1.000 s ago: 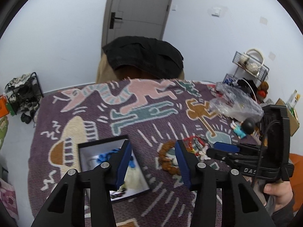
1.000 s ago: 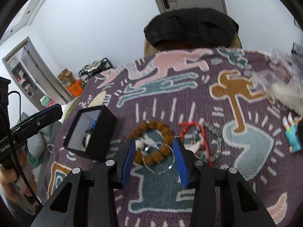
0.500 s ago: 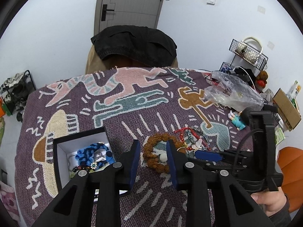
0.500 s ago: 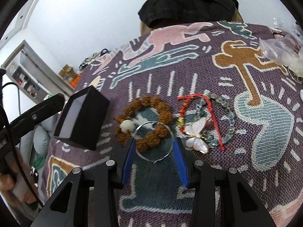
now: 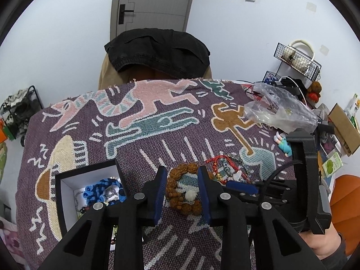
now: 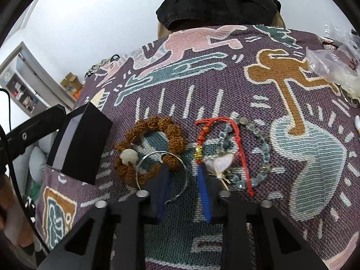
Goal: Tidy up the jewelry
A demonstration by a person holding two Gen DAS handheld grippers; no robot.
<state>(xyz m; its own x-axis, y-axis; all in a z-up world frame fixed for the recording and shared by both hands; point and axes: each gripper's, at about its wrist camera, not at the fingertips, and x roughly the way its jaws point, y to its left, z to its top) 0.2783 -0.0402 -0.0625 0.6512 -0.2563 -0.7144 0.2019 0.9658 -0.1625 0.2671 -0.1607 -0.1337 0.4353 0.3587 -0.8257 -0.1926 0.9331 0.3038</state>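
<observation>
My right gripper (image 6: 183,175) is closing across the bangle's (image 6: 162,172) rim, while my left gripper (image 5: 182,181) stands part-open, straddling the brown beads (image 5: 183,191).

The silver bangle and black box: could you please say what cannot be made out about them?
- Silver bangle, right wrist view: near arc hidden behind the closing right claw; rim between the jaws, contact unclear.
- Black box, right wrist view: contents hidden by its wall; left wrist view, left claw covers its near part.
</observation>
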